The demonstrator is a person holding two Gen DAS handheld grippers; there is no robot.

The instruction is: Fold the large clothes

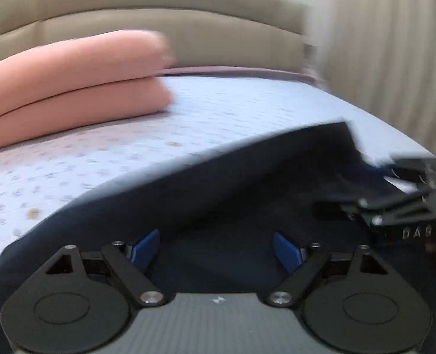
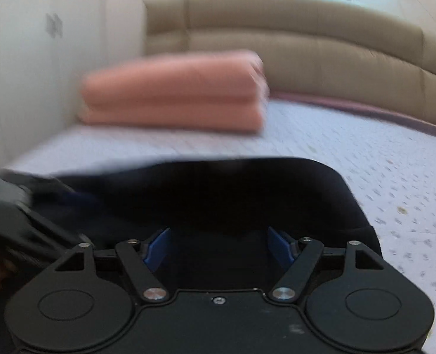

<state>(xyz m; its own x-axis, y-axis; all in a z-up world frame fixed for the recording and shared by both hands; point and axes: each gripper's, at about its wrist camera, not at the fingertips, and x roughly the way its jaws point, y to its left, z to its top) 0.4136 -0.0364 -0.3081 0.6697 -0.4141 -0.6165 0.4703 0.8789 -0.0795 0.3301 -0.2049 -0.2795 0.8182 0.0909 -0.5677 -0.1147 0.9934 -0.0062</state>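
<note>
A dark navy garment [image 1: 218, 183] lies spread on the bed, its far edge running up to a corner at the right. My left gripper [image 1: 216, 249] hovers over it with its blue pads [image 1: 145, 247] wide apart and nothing pressed between them. In the right wrist view the same garment [image 2: 232, 194] shows a rounded far edge. My right gripper [image 2: 219, 246] is open above the cloth, blue pads [image 2: 280, 246] spread. The right gripper's black body [image 1: 401, 203] appears at the right edge of the left wrist view; the left tool [image 2: 17, 215] shows blurred at the left of the right wrist view.
A stack of folded pink bedding [image 1: 70, 79] [image 2: 173, 94] sits at the head of the bed. The sheet [image 1: 106, 153] is pale with small printed motifs. A beige padded headboard [image 2: 306, 44] stands behind. A curtain [image 1: 389, 59] hangs at the right, a white wall [image 2: 41, 59] at the left.
</note>
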